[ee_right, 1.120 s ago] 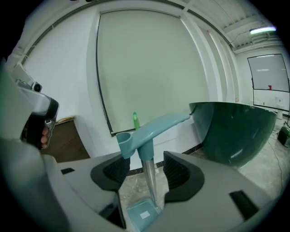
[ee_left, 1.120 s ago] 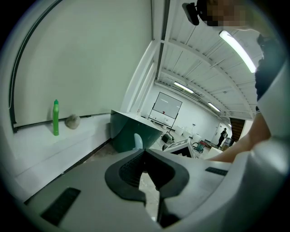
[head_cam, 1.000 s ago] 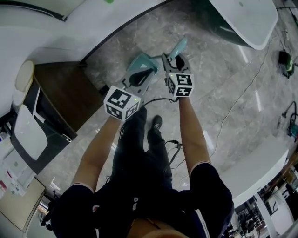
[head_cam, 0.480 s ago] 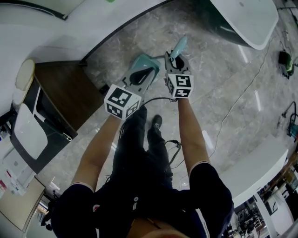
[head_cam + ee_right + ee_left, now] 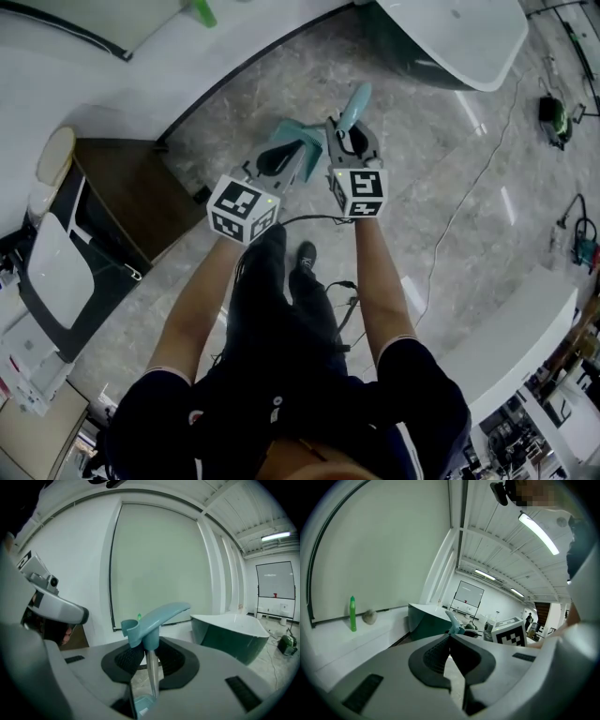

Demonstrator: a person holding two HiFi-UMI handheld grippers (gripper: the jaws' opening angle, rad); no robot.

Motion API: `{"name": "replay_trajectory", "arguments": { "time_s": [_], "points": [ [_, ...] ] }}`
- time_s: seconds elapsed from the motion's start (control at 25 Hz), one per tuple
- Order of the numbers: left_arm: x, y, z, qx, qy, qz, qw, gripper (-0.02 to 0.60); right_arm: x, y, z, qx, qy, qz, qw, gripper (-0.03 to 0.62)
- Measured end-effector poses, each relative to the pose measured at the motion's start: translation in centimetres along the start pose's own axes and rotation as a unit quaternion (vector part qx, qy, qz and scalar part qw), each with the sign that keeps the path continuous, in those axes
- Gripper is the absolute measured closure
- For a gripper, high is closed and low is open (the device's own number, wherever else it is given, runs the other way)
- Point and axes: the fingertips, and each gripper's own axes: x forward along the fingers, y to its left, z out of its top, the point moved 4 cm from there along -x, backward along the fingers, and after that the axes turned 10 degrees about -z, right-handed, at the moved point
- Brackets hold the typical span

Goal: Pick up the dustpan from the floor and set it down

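1. The right gripper [image 5: 349, 131] has just been closing its jaws. In its own view it now pinches the dustpan [image 5: 157, 616] by the thin metal stem just under the teal handle, which sticks out past the jaws.
2. In the head view the dustpan's teal pan [image 5: 298, 131] shows at nine o'clock of the right gripper, over the marble floor [image 5: 450, 187]. I cannot tell whether it touches the floor.
3. The left gripper [image 5: 279, 157] is at seven o'clock of the pan, just beside it. Its jaws are pressed together at the tips with nothing between them.
4. A dark green tub [image 5: 441, 47] stands at one o'clock of the grippers.
5. A green bottle [image 5: 202, 11] stands at eleven o'clock on a white ledge [image 5: 94, 66].
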Motion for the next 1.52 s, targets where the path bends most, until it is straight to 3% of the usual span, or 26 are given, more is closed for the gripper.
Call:
{"name": "replay_trajectory", "arguments": {
  "time_s": [0.2,0.72,1.08,1.52],
  "points": [
    [-0.7,-4.4,3.7,0.022,-0.026,-0.004,0.9994,0.569,-5.8,-1.2,4.9,0.0,-0.049,-0.01,0.999,0.496],
    [-3.6,-16.6,10.3,0.073,-0.075,-0.011,0.9945,0.569,-21.0,-2.9,15.8,-0.009,-0.106,-0.02,0.994,0.496],
    [-6.6,-21.8,12.2,0.099,-0.101,-0.02,0.9898,0.569,-27.7,-3.0,17.9,-0.014,-0.135,-0.03,0.99,0.496],
    [-7.7,-24.0,12.5,0.108,-0.109,-0.029,0.9878,0.569,-30.3,-2.3,18.2,-0.017,-0.144,-0.021,0.989,0.496]
  ]
}}
